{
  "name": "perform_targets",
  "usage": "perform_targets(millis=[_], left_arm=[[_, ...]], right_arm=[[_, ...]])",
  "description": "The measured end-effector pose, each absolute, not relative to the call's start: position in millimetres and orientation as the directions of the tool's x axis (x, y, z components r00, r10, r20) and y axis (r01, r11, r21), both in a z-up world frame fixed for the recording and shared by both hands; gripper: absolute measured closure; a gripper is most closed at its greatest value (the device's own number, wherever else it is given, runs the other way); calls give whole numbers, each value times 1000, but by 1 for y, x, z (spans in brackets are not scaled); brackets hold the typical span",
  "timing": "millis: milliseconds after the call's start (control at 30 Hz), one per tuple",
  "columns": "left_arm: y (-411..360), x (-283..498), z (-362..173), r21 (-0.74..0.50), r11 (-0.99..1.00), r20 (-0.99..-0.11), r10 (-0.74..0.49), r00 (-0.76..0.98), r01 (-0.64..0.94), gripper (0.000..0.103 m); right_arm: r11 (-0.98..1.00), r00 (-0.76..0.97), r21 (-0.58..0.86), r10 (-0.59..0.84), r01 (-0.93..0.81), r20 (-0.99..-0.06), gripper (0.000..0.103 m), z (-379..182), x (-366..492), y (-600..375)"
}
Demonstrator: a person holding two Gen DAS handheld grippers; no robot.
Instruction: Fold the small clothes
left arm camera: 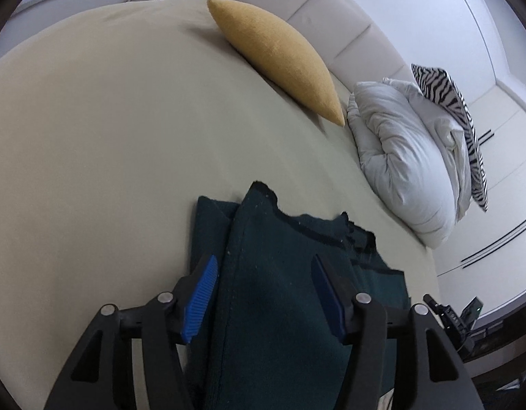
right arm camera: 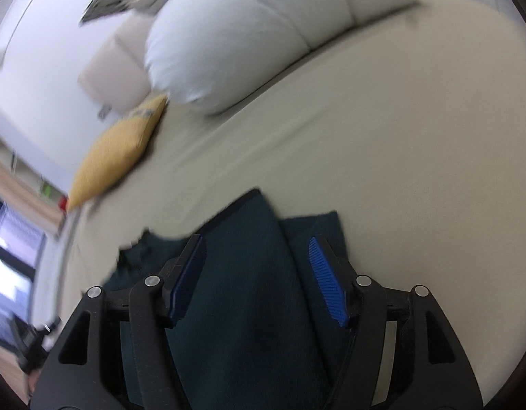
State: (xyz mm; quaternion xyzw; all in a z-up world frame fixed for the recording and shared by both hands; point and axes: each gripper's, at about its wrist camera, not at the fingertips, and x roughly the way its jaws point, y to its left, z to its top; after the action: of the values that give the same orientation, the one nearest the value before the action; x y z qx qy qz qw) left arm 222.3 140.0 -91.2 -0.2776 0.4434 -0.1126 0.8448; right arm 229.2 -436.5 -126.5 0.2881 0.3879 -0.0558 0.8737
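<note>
Beige smooth bed sheet (left arm camera: pixel 92 136) carries the dark teal knitted garment (left arm camera: pixel 273 290), folded in thick layers near its front edge. Your left gripper (left arm camera: pixel 266 294) and right gripper (right arm camera: pixel 259 280) both tilt downward, ribbed blue pads parted around a raised fold, gripping nothing.

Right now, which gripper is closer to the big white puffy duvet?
Right, I think. The right gripper has the duvet large just ahead; the left gripper sees it smaller, off to its right.
</note>
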Motion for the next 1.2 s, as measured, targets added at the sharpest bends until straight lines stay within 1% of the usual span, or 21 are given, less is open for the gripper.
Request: perform_targets(millis=[67, 200, 267, 333, 367, 533, 600, 700, 733, 767, 800, 833, 867, 967, 1000, 1033, 1100, 1200], left_arm=[[131, 215, -96, -526, 850, -711, -413, 569, -41, 42], [121, 207, -109, -489, 872, -744, -400, 536, -27, 43], [121, 208, -112, -482, 876, -749, -392, 535, -33, 46], [124, 210, -111, -492, 869, -745, -394, 539, -45, 46], [125, 212, -108, -493, 869, -742, -391, 544, -48, 46], [120, 226, -101, -452, 891, -746, -361, 559, -29, 46], [119, 234, -102, -446, 895, -749, -354, 561, -30, 48], [118, 245, -103, -439, 898, -749, -345, 565, -33, 56], [118, 249, -104, -435, 900, -752, -345, 561, -30, 65], [116, 252, -105, -427, 904, -759, -345, 552, -22, 82], [114, 255, -108, -417, 909, -769, -341, 540, -20, 91], [115, 256, -112, -427, 904, -771, -350, 531, -24, 95], [118, 254, -114, -440, 898, -765, -358, 536, -28, 96], [128, 243, -115, -467, 883, -741, -365, 564, -43, 96], [132, 239, -115, -477, 877, -733, -364, 575, -53, 96], [141, 233, -115, -497, 864, -718, -360, 596, -77, 96], [149, 228, -121, -528, 842, -708, -365, 605, -110, 96], [146, 231, -129, -514, 851, -723, -362, 588, -109, 96]], right_arm=[[864, 675, 409, 117, 292, -729, 41, -125, 224, -422], [913, 655, 326, 90, 247, -750, 41, -126, 211, -404], [930, 639, 278, 64, 240, -767, 41, -130, 207, -399], [931, 619, 271, 67, 242, -782, 41, -136, 207, -398], [931, 617, 279, 78, 237, -783, 42, -137, 194, -401], [943, 613, 268, 96, 195, -784, 42, -141, 185, -398], [941, 620, 273, 93, 202, -779, 43, -142, 184, -398], [928, 649, 298, 85, 225, -756, 44, -139, 179, -406], [924, 658, 305, 82, 230, -748, 44, -138, 178, -409], [922, 660, 311, 88, 229, -746, 44, -138, 176, -412], [923, 652, 310, 92, 227, -753, 46, -139, 178, -411], [927, 636, 298, 91, 227, -766, 53, -142, 180, -411], [933, 618, 281, 86, 225, -781, 65, -145, 181, -410], [931, 612, 275, 75, 240, -787, 87, -149, 179, -413], [927, 613, 283, 78, 246, -786, 93, -150, 178, -416], [923, 613, 290, 79, 252, -786, 96, -150, 176, -418], [919, 620, 297, 77, 260, -781, 97, -150, 172, -422], [914, 624, 300, 70, 272, -778, 97, -153, 168, -423]])
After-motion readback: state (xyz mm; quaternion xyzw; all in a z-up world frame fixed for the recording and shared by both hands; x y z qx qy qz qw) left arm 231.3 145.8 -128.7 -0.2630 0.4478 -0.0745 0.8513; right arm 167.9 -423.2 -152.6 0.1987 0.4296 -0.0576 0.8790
